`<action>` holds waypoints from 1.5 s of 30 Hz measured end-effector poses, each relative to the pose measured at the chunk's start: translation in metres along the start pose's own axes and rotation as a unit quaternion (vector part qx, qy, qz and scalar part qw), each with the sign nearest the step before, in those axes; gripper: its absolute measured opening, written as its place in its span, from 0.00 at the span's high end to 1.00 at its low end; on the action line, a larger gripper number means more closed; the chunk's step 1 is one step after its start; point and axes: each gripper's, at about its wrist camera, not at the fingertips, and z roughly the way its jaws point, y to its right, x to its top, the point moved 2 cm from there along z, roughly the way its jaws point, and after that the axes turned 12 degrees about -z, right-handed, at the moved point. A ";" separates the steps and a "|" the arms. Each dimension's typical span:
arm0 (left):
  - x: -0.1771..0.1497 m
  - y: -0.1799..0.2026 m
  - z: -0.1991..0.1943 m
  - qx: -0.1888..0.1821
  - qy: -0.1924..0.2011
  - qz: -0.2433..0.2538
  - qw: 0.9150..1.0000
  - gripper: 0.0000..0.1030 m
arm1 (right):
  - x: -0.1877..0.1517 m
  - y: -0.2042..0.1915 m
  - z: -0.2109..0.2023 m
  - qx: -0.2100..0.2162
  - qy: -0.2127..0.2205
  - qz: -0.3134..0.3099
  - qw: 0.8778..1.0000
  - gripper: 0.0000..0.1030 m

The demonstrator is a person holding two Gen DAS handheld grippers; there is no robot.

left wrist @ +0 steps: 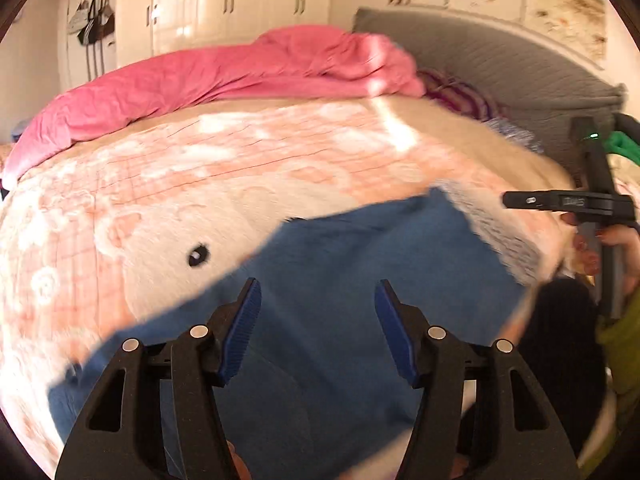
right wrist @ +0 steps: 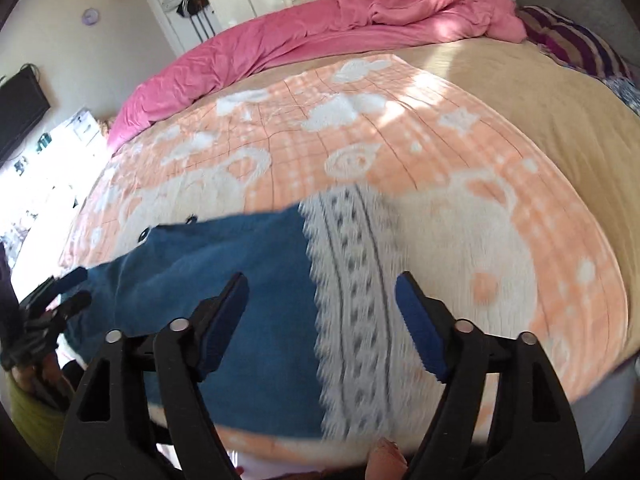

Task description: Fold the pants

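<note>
Pants: blue fleece pants (right wrist: pixel 224 280) with a white patterned knit cuff (right wrist: pixel 352 288), lying flat at the near edge of the bed.
Surface: peach-and-white plush checked blanket (right wrist: pixel 360 132).
Left gripper (left wrist: pixel 318 328): jaws apart, nothing between the pads, above the blue fabric.
Right gripper (right wrist: pixel 322 324): jaws wide apart, empty, over the cuff.
Far side: crumpled pink duvet (left wrist: pixel 208 76).

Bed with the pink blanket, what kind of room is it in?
Most likely a bedroom at home. The bed has a rumpled pink blanket and a grey headboard, and a tall white wardrobe stands behind it.
</note>
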 end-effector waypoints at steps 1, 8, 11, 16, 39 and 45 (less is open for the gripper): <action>0.009 -0.003 0.010 0.003 -0.012 -0.006 1.000 0.44 | 0.010 0.005 0.008 -0.002 -0.001 0.001 1.000 0.32; 0.046 -0.021 0.078 0.044 -0.082 -0.013 0.996 0.44 | 0.066 0.040 0.053 0.015 -0.010 0.018 1.000 0.32; 0.051 -0.026 0.101 0.039 -0.105 -0.023 0.993 0.44 | 0.055 0.054 0.064 0.054 -0.002 0.047 0.997 0.32; 0.052 -0.026 0.127 -0.023 -0.131 -0.022 0.991 0.41 | 0.038 0.072 0.073 0.064 -0.017 0.052 0.996 0.39; 0.043 -0.026 0.142 -0.058 -0.113 -0.112 0.986 0.61 | 0.023 0.066 0.104 0.140 -0.044 0.057 0.988 0.76; 0.049 -0.036 0.131 -0.062 -0.094 -0.142 0.983 0.92 | 0.035 0.060 0.073 0.156 0.037 0.069 0.985 0.88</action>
